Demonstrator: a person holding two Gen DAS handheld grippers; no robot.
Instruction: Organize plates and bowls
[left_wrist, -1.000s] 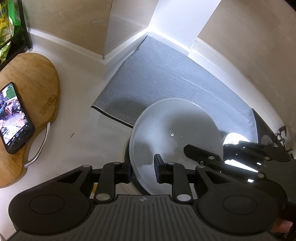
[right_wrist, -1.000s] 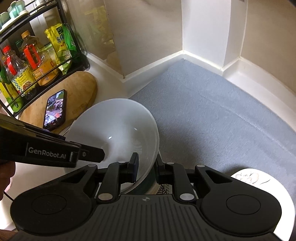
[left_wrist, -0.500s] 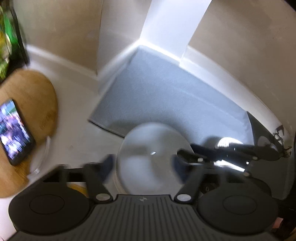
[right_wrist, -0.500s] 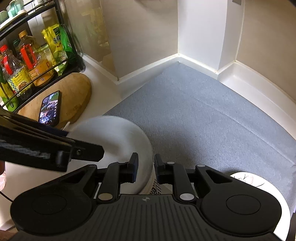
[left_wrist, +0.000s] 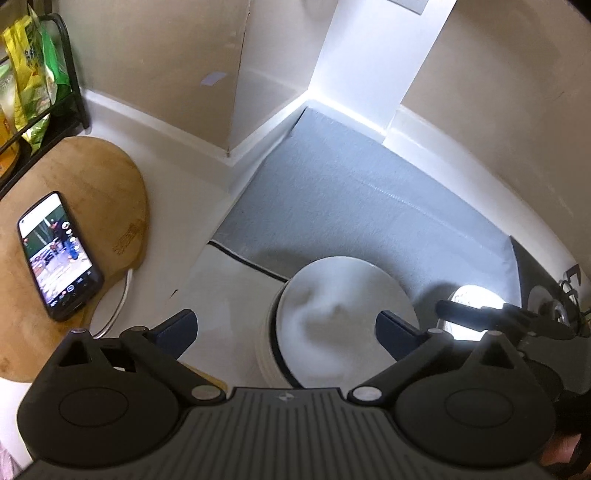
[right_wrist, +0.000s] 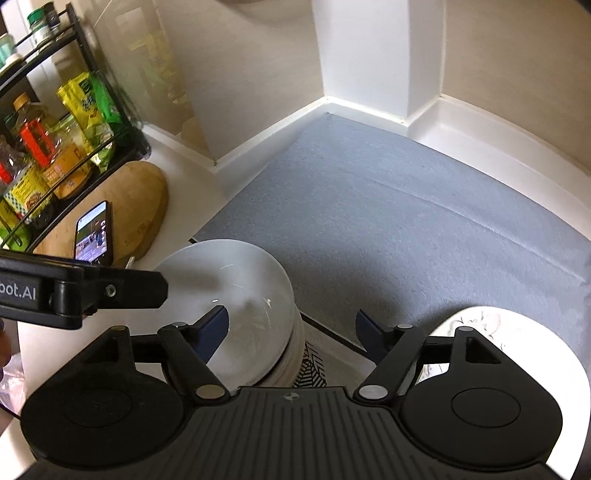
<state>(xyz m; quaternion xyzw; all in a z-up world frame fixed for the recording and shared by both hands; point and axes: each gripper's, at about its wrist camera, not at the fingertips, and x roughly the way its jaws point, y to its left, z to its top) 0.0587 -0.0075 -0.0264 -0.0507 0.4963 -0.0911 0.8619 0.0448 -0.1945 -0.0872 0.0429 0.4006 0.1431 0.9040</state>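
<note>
The white bowl (right_wrist: 236, 295) sat nested on a stack of white bowls (right_wrist: 291, 354) at the near left edge of the grey mat (right_wrist: 406, 221), so the stacking step looked finished and the release was the work in hand. To do that well, both claws needed to back straight away from the rim without brushing it, since a nudge on the top bowl could tip or shift the whole pile. The bowl appeared to sit slightly off centre on the one beneath, so a gentle check of its seating seemed wise before moving on.

The left gripper (left_wrist: 286, 332) was spread wide, its 2 fingers standing on either side of the bowl (left_wrist: 343, 314) with clear space between pads and rim; it held nothing. The right gripper (right_wrist: 291, 328) was likewise fully released, its left finger (right_wrist: 214, 328) hanging over the bowl's near side and its right finger over the mat edge, empty as well. Whether that left finger touched the bowl could not be told.

A patterned plate (right_wrist: 491, 332) lay on the mat to the right of the stack, near the right claw, and looked like the next piece to gather. Far left, a phone (left_wrist: 59, 254) rested on a wooden cutting board (left_wrist: 92, 184), well apart from the dishes.
</note>
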